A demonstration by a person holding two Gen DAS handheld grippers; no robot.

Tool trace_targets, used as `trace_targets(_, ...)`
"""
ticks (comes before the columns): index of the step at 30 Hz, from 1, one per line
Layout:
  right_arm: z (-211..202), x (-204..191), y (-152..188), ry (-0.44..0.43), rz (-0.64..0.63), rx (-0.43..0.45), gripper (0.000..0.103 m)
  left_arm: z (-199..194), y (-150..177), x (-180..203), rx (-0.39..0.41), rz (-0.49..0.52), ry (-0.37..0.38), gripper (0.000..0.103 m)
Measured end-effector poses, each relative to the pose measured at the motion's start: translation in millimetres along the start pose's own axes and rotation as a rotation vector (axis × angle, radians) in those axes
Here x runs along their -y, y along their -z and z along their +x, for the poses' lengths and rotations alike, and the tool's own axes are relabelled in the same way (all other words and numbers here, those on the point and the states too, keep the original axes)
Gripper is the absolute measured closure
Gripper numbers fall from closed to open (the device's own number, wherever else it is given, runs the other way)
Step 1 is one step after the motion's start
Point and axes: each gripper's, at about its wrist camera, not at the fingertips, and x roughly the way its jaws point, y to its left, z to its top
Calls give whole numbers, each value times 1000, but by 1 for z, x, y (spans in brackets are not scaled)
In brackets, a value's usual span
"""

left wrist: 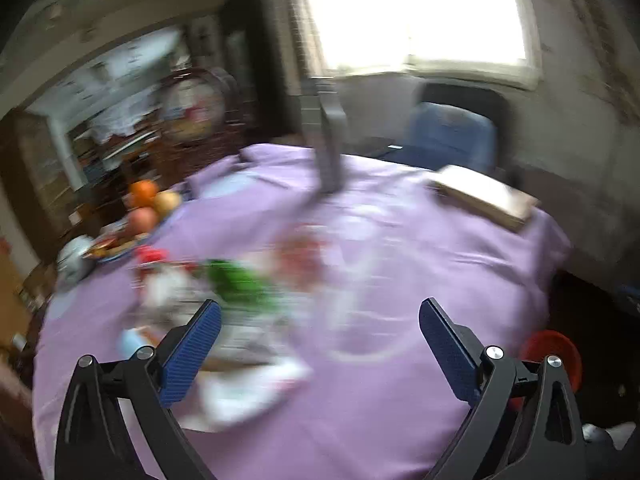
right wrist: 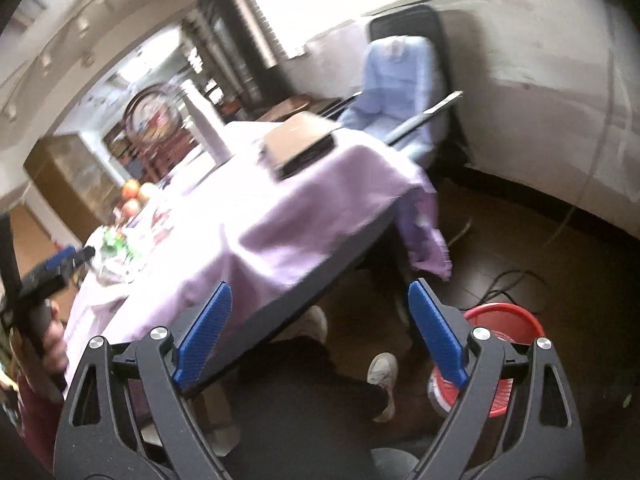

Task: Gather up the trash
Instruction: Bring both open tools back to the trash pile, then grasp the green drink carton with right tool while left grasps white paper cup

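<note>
A blurred heap of wrappers and paper, the trash [left wrist: 224, 304], lies on the lilac tablecloth [left wrist: 400, 264] at the near left; green, red and white pieces show in it. My left gripper [left wrist: 320, 320] hangs open above the cloth, its left blue pad beside the heap, with nothing between the pads. My right gripper [right wrist: 318, 300] is open and empty too, over the table's near corner and the floor. A red bin [right wrist: 500, 328] stands on the floor just right of it and shows as the red bin [left wrist: 552, 352] in the left wrist view. The left gripper [right wrist: 68, 258] appears at the trash [right wrist: 120, 248].
Fruit [left wrist: 148, 204] sits on a plate at the table's left edge. A flat book [left wrist: 488, 196] lies at the far right corner and a tall grey object [left wrist: 326, 136] stands mid-table. A chair [right wrist: 396, 84] with a blue garment stands behind. The person's legs and shoes [right wrist: 380, 372] are below.
</note>
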Motion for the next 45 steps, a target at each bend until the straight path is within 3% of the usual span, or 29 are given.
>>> trace_targets(3, 16, -32, -1, -32, -57, -32, 16, 10, -2, -55, -14, -88, -63, 6)
trace_targets(7, 35, -74, 0, -74, -119, -65, 16, 34, -3, -109, -67, -191, -58, 6)
trace_targets(11, 54, -114, 2, -108, -181, -105, 16, 61, 1, -124, -121, -183, -33, 6)
trace_targets(15, 66, -144, 1, -122, -234, -134, 16, 77, 9, -140, -124, -145, -64, 6)
trace_targets(25, 111, -245, 1, -256, -375, -227, 16, 72, 45, -222, -134, -332, -23, 6)
trace_targets(30, 134, -290, 9, -302, -426, -263, 16, 64, 49, -242, -152, -428, -51, 6)
trace_targets(35, 156, -320, 8, -346, -416, -293, 16, 65, 55, -259, -192, -532, -1, 6)
trace_targets(39, 173, -333, 2, -347, -390, -304, 16, 60, 54, -257, -173, -527, 6, 6)
trace_targets(45, 194, -335, -3, -334, -334, -320, 16, 71, 55, -241, -223, -471, 18, 6)
